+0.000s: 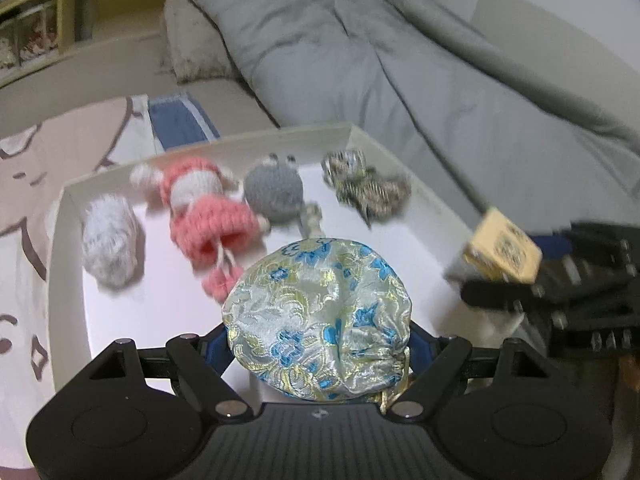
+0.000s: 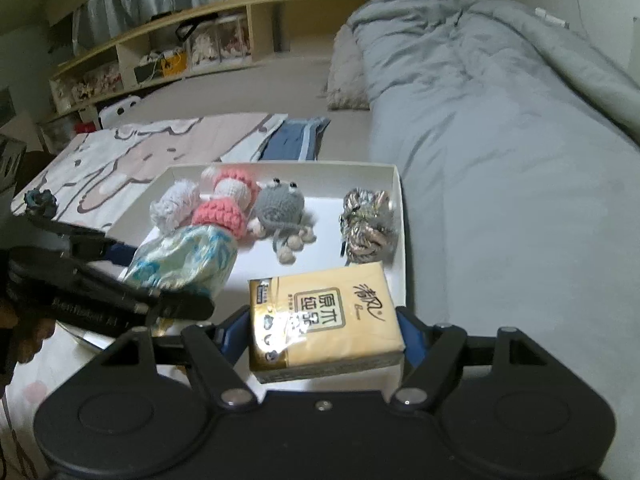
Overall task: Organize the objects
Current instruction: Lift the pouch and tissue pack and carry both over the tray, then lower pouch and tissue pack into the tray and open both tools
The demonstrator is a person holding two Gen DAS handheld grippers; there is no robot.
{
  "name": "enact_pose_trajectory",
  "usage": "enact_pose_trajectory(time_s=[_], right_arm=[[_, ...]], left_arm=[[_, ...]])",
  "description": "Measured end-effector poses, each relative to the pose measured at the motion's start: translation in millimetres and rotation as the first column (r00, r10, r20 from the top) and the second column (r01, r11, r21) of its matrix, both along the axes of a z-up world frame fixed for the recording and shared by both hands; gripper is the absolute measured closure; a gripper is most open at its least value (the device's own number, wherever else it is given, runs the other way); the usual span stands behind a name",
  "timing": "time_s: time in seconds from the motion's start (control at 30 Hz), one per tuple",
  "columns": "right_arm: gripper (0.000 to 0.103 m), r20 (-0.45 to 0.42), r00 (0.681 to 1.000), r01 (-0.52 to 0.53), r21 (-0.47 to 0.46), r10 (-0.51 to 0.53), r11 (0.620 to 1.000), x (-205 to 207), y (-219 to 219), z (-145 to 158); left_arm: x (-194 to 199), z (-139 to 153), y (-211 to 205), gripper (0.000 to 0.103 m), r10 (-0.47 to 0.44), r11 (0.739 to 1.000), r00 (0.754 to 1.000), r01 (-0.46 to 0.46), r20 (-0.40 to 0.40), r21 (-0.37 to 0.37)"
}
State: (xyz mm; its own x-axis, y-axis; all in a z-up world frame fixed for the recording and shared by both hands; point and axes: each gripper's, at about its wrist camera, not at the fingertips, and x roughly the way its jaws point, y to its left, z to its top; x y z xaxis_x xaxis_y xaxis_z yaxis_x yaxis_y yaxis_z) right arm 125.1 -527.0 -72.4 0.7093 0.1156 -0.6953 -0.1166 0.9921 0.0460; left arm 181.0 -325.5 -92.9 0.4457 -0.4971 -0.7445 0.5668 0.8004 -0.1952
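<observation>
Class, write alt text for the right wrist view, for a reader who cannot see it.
The right gripper holds a yellow tissue packet over the near edge of a white shallow box on a bed. Inside lie crocheted toys, pink and grey. The left gripper brings a floral brocade pouch.

Floral blue-gold pouch [image 1: 320,320]; yellow tissue pack [image 2: 324,320]; pink doll [image 1: 204,204].

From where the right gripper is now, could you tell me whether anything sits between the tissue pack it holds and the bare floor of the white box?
Nothing visible does. The tissue pack in the right gripper hangs over the white box at its near right corner, and the floor there is bare. The metallic scrunchie lies just beyond; the brocade pouch in the left gripper is off to its left.
</observation>
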Motion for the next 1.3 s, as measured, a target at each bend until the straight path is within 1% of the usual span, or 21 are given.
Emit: enact_pose_trajectory(time_s=[0.1,0.13,0.23,0.3,0.47,0.57,0.6,0.63,0.7,0.77,0.87,0.9,0.93,0.97,1.0,1.03,1.1,1.17,1.2,1.23,1.3], right_arm=[[0.028,-0.010,0.998,-0.056,0.000,0.056,0.998,7.2,1.1,-3.1],[0.028,-0.016,0.996,-0.092,-0.017,0.092,0.996,9.4,2.6,-3.6],[0.028,-0.049,0.980,-0.196,-0.115,0.192,0.974,15.4,7.6,-2.6],[0.028,-0.084,0.967,-0.250,-0.134,0.240,0.959,21.4,6.7,-1.2],[0.028,-0.187,0.906,-0.409,-0.162,0.380,0.898,34.6,14.5,-2.1],[0.027,-0.273,0.856,-0.492,-0.167,0.439,0.855,41.8,21.3,-10.9],[0.025,-0.293,0.847,-0.504,-0.180,0.443,0.845,44.3,23.9,-14.3],[0.018,-0.315,0.842,-0.512,-0.209,0.438,0.833,46.4,26.5,-17.1],[0.013,-0.334,0.849,-0.506,-0.286,0.411,0.813,48.6,30.4,-20.3],[0.012,-0.344,0.854,-0.498,-0.324,0.391,0.804,49.1,30.2,-20.1],[0.013,-0.364,0.846,-0.512,-0.349,0.390,0.784,46.4,31.4,-17.5],[0.016,-0.368,0.842,-0.519,-0.353,0.395,0.778,45.4,31.7,-15.9],[0.022,-0.377,0.836,-0.529,-0.353,0.400,0.772,43.7,32.7,-14.0],[0.026,-0.384,0.831,-0.535,-0.351,0.403,0.769,43.2,33.7,-12.2],[0.035,-0.385,0.829,-0.536,-0.341,0.405,0.773,42.2,34.9,-9.0],[0.045,-0.377,0.833,-0.528,-0.324,0.405,0.785,43.0,36.3,-6.8],[0.055,-0.341,0.855,-0.487,-0.273,0.390,0.830,46.7,37.7,-2.6],[0.061,-0.305,0.884,-0.426,-0.209,0.355,0.880,51.9,37.7,-0.6],[0.067,-0.296,0.893,-0.400,-0.178,0.338,0.899,55.5,38.6,-1.7],[0.072,-0.287,0.900,-0.380,-0.152,0.327,0.913,57.9,39.5,-3.0],[0.080,-0.269,0.914,-0.344,-0.120,0.303,0.931,62.2,41.9,-6.3]], left_arm=[[-4.4,-7.8,-3.7,0.021,-0.033,0.999,0.999,0.033,-0.019,0.015],[-4.5,-9.5,-4.7,0.021,-0.039,0.999,0.999,0.039,-0.024,0.019],[-3.3,-13.1,-3.4,0.021,-0.038,0.999,0.999,0.039,-0.029,0.036],[-1.3,-15.8,-2.9,0.021,-0.031,0.998,0.999,0.032,-0.028,0.047],[6.1,-14.0,-2.2,0.021,-0.020,0.999,0.999,0.021,-0.032,0.037],[8.4,-11.8,-3.5,0.021,-0.018,0.999,0.999,0.019,-0.029,0.038],[9.1,-11.4,-3.8,0.021,-0.017,0.999,0.999,0.018,-0.030,0.037],[9.8,-11.1,-4.4,0.021,-0.016,0.999,0.999,0.017,-0.030,0.038],[10.4,-10.9,-5.8,0.021,-0.022,0.999,0.999,0.023,-0.030,0.042],[11.8,-11.2,-6.5,0.021,-0.025,0.999,0.999,0.026,-0.030,0.045],[12.4,-11.7,-6.2,0.021,-0.021,0.998,0.999,0.023,-0.030,0.051],[12.5,-12.1,-6.0,0.021,-0.020,0.998,0.999,0.022,-0.030,0.052],[12.6,-12.4,-5.3,0.021,-0.019,0.998,0.999,0.020,-0.031,0.053],[12.9,-12.7,-4.3,0.021,-0.016,0.999,0.999,0.018,-0.033,0.052],[13.5,-12.8,-3.1,0.021,-0.014,0.999,0.999,0.016,-0.035,0.049],[14.0,-13.0,-1.9,0.021,-0.011,0.999,0.999,0.013,-0.037,0.048],[15.1,-13.1,0.2,0.021,-0.004,0.999,0.999,0.006,-0.038,0.043],[16.0,-12.0,2.4,0.021,0.004,0.999,0.999,-0.002,-0.042,0.035],[16.3,-11.4,3.5,0.021,0.006,1.000,0.999,-0.005,-0.043,0.031],[16.5,-10.6,4.7,0.021,0.008,1.000,0.999,-0.007,-0.043,0.028],[17.3,-9.2,7.7,0.021,0.015,1.000,0.999,-0.014,-0.041,0.028]])
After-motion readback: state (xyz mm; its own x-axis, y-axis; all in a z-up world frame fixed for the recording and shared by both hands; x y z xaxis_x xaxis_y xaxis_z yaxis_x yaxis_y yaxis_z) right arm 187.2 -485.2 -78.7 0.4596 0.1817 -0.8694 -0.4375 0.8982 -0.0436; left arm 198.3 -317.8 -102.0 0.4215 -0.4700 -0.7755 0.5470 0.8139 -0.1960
